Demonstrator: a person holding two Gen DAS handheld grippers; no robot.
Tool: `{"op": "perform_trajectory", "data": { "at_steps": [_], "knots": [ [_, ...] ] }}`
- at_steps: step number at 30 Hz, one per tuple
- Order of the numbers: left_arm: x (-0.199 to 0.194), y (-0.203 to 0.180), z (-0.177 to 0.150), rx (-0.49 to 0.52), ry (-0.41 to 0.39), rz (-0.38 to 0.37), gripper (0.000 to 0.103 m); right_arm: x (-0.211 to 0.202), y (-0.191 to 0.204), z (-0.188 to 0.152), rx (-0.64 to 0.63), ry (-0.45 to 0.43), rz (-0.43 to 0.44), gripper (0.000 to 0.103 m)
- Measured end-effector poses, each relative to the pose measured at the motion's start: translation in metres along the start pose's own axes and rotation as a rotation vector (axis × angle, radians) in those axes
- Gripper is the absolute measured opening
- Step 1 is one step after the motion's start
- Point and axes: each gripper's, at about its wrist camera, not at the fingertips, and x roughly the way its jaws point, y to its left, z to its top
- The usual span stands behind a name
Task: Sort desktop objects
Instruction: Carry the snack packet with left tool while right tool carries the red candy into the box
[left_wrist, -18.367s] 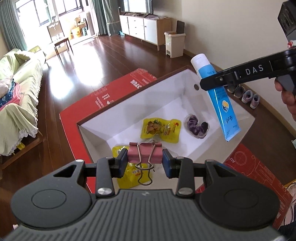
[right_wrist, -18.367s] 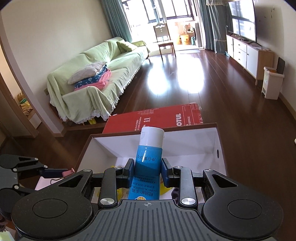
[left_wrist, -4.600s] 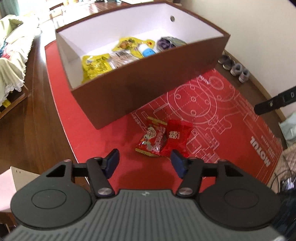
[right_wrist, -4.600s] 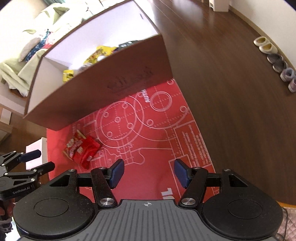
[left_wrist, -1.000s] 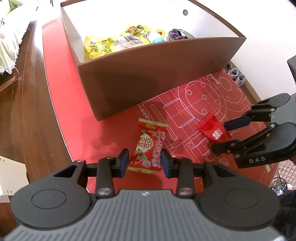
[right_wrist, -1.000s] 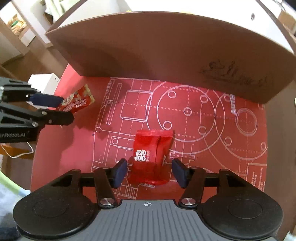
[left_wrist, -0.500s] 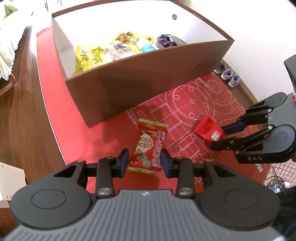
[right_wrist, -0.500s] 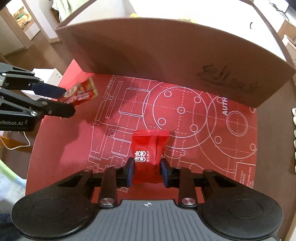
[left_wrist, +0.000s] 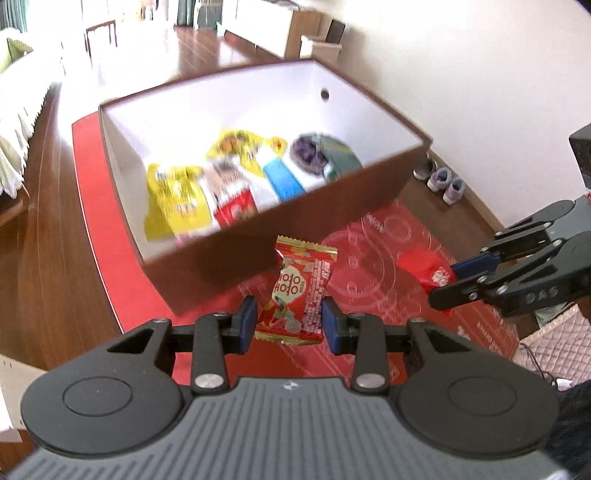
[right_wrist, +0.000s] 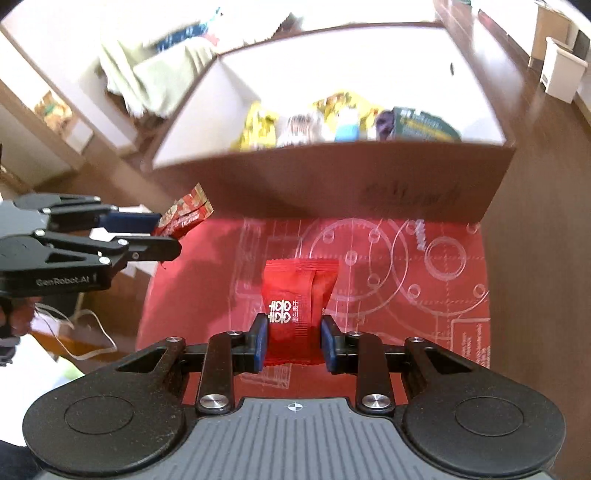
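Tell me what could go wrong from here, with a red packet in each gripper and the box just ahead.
1. The left gripper pinches only the lower end of the printed candy packet; it might slip free.
2. The brown box has a tall near wall; a low carry could knock the plain red packet held by the right gripper.
3. Both grippers are close, so they could collide.

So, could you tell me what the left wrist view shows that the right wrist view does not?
Only the left wrist view shows the shoes by the wall and the box's red-and-white packet.

Only the right wrist view shows the white cable on the floor.

Both show the brown box, the red mat, the left gripper shut on the cartoon candy packet, and the right gripper shut on the plain red packet.
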Motion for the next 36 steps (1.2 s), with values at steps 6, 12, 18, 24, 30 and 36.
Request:
{"op": "perform_trajectory", "data": {
  "at_steps": [6, 12, 18, 24, 30, 36],
  "knots": [
    [-0.014, 0.005, 0.031, 0.027, -0.055, 0.022, 0.032, -0.031, -0.006, 0.033, 0.017, -0.089, 0.032, 0.029],
    [-0.013, 0.013, 0.068, 0.072, -0.087, 0.061, 0.032, -0.048, -0.010, 0.073, 0.018, -0.173, 0.045, 0.029],
    [0.000, 0.019, 0.103, 0.089, -0.081, 0.106, 0.032, -0.039, -0.012, 0.108, 0.015, -0.203, 0.038, 0.029],
    [0.028, 0.021, 0.123, 0.092, -0.043, 0.138, 0.032, -0.008, -0.019, 0.135, 0.029, -0.186, 0.009, 0.029],
    [0.058, 0.033, 0.131, 0.092, -0.013, 0.170, 0.032, 0.021, -0.035, 0.156, 0.029, -0.170, -0.043, 0.029],
    [0.088, 0.050, 0.142, 0.065, 0.005, 0.194, 0.032, 0.047, -0.045, 0.175, -0.001, -0.162, -0.098, 0.029]
  ]
}}
